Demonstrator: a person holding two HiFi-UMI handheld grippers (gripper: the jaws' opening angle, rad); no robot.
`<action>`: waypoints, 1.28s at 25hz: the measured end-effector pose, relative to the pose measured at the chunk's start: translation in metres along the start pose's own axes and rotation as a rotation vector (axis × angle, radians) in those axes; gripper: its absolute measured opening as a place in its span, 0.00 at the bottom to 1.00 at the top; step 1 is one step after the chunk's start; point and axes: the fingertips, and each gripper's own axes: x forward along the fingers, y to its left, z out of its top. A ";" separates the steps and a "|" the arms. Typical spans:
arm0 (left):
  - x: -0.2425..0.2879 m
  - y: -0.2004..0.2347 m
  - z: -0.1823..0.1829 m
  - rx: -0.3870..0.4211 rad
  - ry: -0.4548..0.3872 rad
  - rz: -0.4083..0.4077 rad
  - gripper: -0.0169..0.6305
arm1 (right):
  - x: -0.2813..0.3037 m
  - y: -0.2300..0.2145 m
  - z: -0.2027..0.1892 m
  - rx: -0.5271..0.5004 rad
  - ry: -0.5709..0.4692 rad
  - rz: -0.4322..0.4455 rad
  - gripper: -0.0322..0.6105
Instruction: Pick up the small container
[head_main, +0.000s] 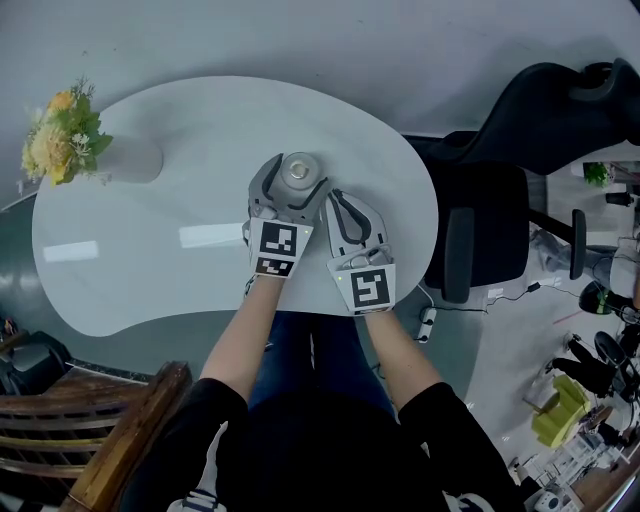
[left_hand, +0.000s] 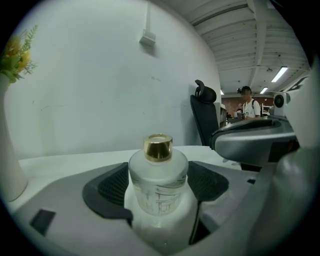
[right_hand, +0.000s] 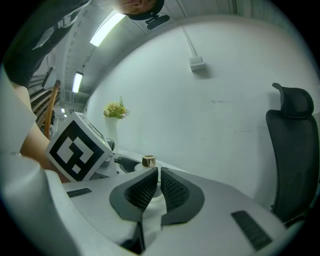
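Observation:
The small container (head_main: 298, 170) is a frosted glass bottle with a gold cap, standing upright on the white table (head_main: 150, 240). My left gripper (head_main: 296, 178) is around it, one jaw on each side. In the left gripper view the bottle (left_hand: 158, 175) stands between the two dark pads (left_hand: 112, 187), which flank it closely without visibly pressing; the jaws are wide apart. My right gripper (head_main: 335, 197) rests just right of the left one, its pads (right_hand: 142, 192) nearly together with nothing between them. From there only the bottle's gold cap (right_hand: 148, 161) shows, past the left gripper's marker cube (right_hand: 77, 150).
A white vase of yellow flowers (head_main: 60, 140) stands at the table's far left end. A black office chair (head_main: 500, 230) is right of the table, and a wooden chair (head_main: 100, 440) is at the near left. Cables and clutter lie on the floor at the right.

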 end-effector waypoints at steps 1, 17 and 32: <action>0.001 0.000 -0.001 -0.001 0.006 -0.004 0.58 | 0.000 0.000 0.000 0.000 -0.001 -0.001 0.11; 0.000 0.002 0.004 0.009 0.004 0.017 0.54 | -0.006 -0.003 0.012 -0.005 -0.014 -0.008 0.11; -0.056 0.019 0.079 -0.003 -0.068 0.085 0.54 | -0.024 -0.014 0.082 -0.074 -0.164 -0.071 0.09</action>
